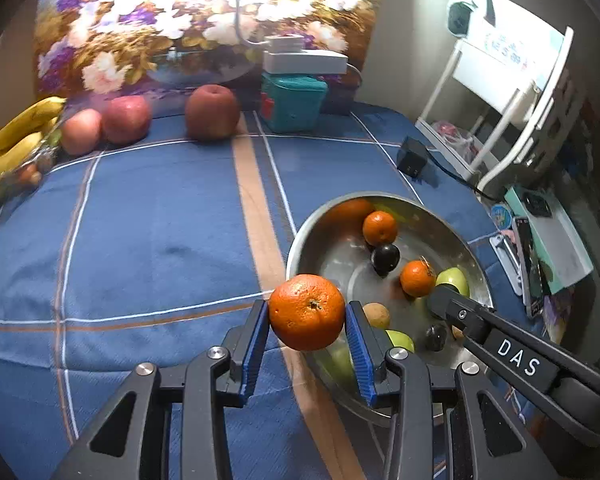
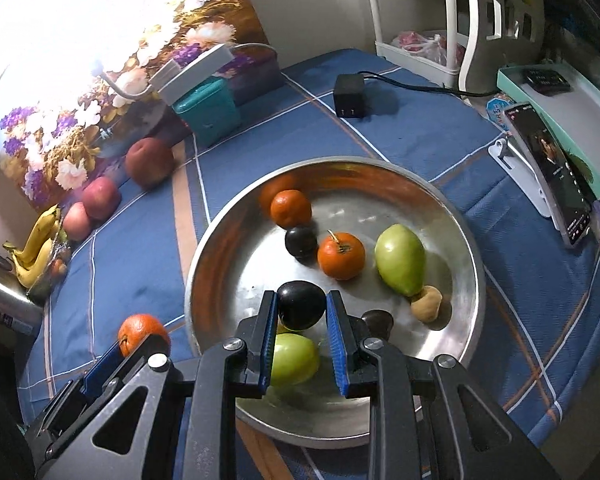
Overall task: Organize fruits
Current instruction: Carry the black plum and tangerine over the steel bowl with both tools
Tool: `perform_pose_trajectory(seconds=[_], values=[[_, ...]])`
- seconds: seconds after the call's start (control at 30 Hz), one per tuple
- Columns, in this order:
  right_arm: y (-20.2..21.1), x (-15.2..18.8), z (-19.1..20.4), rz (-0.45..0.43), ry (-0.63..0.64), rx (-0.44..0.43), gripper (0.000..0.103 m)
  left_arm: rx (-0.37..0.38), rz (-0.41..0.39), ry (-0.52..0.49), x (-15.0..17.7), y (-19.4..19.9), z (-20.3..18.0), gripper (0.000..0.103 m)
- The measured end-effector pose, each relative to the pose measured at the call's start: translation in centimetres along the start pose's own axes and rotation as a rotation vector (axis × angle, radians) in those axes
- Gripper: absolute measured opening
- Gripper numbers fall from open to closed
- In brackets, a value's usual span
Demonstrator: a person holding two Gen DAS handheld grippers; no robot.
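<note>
Fruits: dimpled round orange (image 1: 306,312) (ribbed pads (image 1: 256,344)), glossy plum (image 2: 301,305).

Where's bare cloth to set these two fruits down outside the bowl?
Freest: the blue tablecloth between the metal bowl and the apples at the back. Some room by the black adapter. Crowded: bananas at the far left, phone stand on the right.

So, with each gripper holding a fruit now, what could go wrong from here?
1. The orange is round, pinched only at its sides by the left gripper; it may slip onto the cloth.
2. The dark plum in the right gripper hangs over the metal bowl; dropped, it could knock the other fruits.
</note>
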State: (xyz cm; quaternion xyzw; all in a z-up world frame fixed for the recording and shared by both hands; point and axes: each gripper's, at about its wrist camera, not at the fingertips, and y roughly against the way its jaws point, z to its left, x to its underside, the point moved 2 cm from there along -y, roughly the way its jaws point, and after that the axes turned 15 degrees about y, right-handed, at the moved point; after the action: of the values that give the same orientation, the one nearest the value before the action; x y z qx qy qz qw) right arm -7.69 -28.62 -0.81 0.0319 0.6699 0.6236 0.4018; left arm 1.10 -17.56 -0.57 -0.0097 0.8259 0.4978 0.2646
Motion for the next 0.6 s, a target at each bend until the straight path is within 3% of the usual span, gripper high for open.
perform_pose_trajectory(seconds=[0.6], values=[[-1.6, 0.9, -0.8, 0.065, -0.04, 0.0, 0.026, 0.03, 0.035, -0.03, 0.6, -1.5, -0.7, 0.043]])
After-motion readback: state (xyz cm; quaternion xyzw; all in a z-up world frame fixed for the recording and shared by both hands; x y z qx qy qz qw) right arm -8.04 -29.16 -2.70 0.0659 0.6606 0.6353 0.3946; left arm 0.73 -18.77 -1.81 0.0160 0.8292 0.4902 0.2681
